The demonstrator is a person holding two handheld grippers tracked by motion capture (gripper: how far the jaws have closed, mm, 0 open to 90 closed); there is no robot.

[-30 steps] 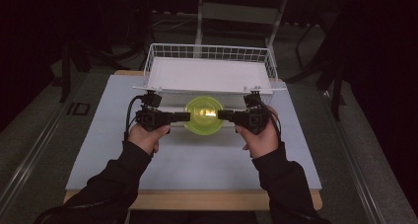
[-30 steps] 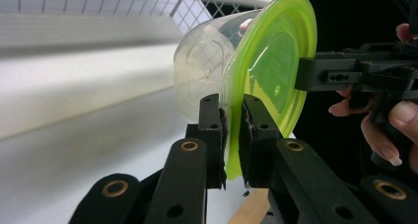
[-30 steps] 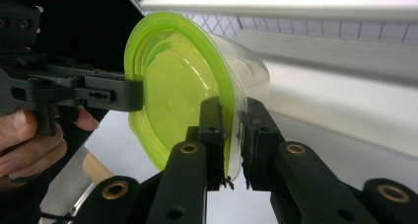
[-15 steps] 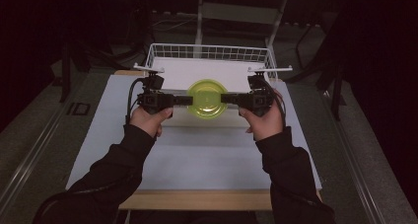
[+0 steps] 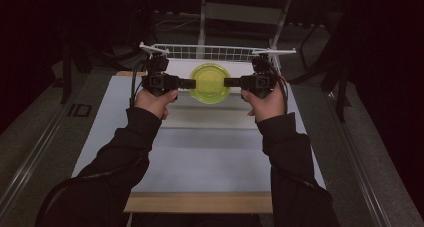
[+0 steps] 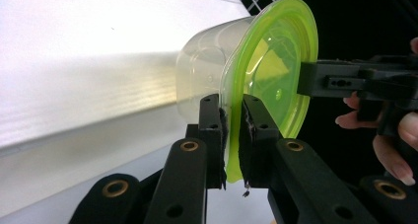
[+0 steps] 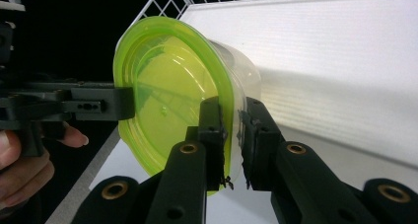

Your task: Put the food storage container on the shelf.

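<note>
Clear tub [image 6: 207, 71] with a yellow-green lid [image 5: 210, 82], held off the white table [image 5: 200, 152], just in front of the wire basket [image 5: 215, 52] at 12 o'clock. Left gripper [image 5: 192, 83] pinches the lid rim at its 9 o'clock edge; right gripper [image 5: 227, 82] pinches it at 3 o'clock. Both pairs of jaws pressed onto the rim. Tub body points toward the table.

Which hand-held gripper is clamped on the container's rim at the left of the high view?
The left hand-held gripper, pinching the green lid's left edge; the right hand-held gripper clamps the opposite edge.
</note>
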